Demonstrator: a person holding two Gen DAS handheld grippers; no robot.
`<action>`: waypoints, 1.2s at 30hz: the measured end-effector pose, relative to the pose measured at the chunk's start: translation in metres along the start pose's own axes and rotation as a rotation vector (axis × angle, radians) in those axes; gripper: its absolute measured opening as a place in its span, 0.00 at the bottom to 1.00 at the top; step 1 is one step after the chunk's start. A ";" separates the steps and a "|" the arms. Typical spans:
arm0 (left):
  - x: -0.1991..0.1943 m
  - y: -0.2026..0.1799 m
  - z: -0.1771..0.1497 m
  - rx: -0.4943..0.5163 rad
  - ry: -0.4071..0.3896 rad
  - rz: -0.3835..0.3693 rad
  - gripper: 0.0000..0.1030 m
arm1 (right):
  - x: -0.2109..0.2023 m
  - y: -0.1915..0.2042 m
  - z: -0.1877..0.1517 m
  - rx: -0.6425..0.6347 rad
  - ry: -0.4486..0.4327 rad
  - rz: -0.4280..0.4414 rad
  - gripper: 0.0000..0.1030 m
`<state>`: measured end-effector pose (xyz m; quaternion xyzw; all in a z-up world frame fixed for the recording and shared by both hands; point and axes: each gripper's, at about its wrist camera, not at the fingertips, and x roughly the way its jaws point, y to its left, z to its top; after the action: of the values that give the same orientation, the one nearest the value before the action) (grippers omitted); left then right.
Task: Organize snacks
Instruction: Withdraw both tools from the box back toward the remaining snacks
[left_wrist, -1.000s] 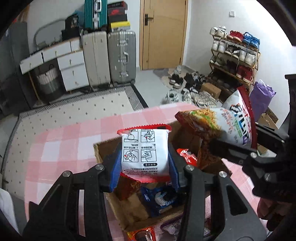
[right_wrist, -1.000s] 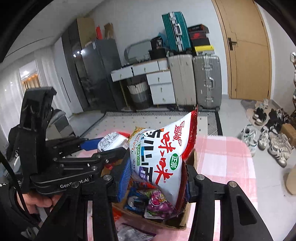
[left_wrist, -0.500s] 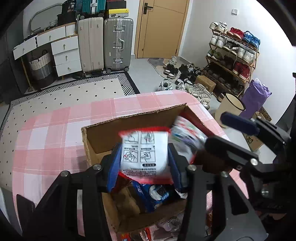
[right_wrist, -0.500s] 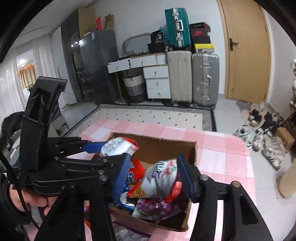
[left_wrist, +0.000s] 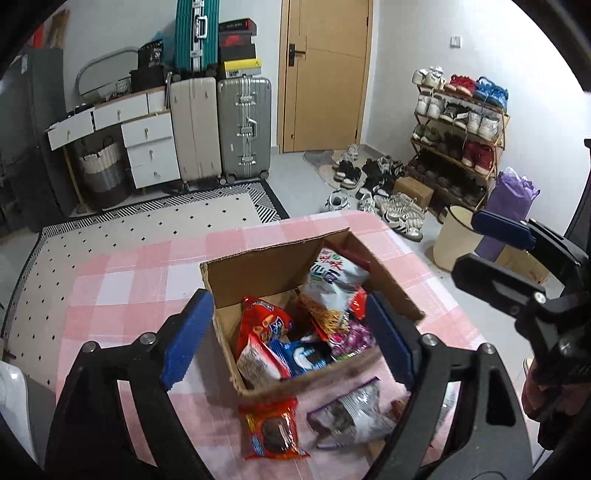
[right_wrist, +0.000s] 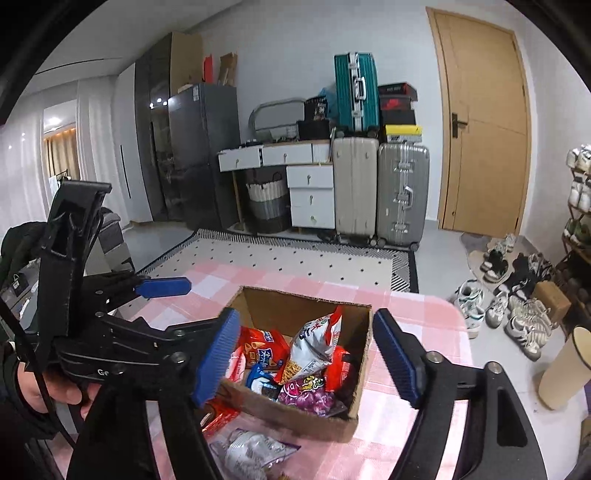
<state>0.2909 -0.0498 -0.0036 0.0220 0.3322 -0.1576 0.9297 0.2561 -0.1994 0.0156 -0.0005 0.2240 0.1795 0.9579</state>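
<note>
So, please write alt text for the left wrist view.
Open left tongs hover above a cardboard box full of snack packets on a pink checked table; two more packets lie before the box.

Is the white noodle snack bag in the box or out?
In: the white noodle snack bag leans inside the cardboard box, atop other packets.

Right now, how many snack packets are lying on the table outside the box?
2 clearly: a red packet and a purple-edged silver packet, both just in front of the cardboard box. Another may be hidden behind the tongs.
</note>
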 end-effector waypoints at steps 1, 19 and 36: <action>-0.014 -0.002 -0.003 -0.003 -0.009 -0.005 0.84 | -0.010 0.001 -0.001 0.002 -0.010 0.003 0.77; -0.175 -0.024 -0.072 -0.046 -0.217 0.017 1.00 | -0.163 0.028 -0.062 0.037 -0.151 -0.001 0.97; -0.157 -0.021 -0.165 -0.137 -0.164 0.028 0.99 | -0.157 0.022 -0.165 0.153 -0.026 0.030 1.00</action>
<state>0.0695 -0.0025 -0.0324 -0.0498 0.2646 -0.1229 0.9552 0.0469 -0.2465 -0.0634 0.0784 0.2244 0.1760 0.9553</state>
